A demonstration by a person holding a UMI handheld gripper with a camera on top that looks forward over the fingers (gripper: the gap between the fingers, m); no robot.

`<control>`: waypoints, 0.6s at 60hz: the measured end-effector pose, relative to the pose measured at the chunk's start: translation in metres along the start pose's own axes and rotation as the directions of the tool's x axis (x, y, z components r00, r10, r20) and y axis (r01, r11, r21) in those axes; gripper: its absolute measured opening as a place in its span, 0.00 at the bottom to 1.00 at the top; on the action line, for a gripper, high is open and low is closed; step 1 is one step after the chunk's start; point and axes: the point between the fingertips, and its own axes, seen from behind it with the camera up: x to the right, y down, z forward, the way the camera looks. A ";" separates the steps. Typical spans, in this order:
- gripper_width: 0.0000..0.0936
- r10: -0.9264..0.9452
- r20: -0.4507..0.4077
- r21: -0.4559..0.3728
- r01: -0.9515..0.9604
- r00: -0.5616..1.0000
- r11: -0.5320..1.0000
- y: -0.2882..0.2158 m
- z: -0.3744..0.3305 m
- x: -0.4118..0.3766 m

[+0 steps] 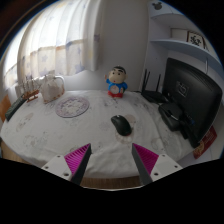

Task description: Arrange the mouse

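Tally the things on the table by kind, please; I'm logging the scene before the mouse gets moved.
Mouse: 1
Cartoon figure: 1
Round plate: 1
Pale jug: 1
Black monitor: 1
Total: 5
More items by the jug and the monitor are too unclear to count. The claw is open, short of the mouse.

gripper-mounted, facing forward over table (40, 130)
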 end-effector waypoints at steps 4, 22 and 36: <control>0.90 -0.006 0.007 0.031 0.006 1.000 0.999 -0.003 0.015 0.010; 0.90 0.004 0.035 0.085 -0.007 0.999 0.996 -0.015 0.109 0.046; 0.90 -0.013 0.061 0.052 0.010 0.998 0.999 -0.018 0.184 0.060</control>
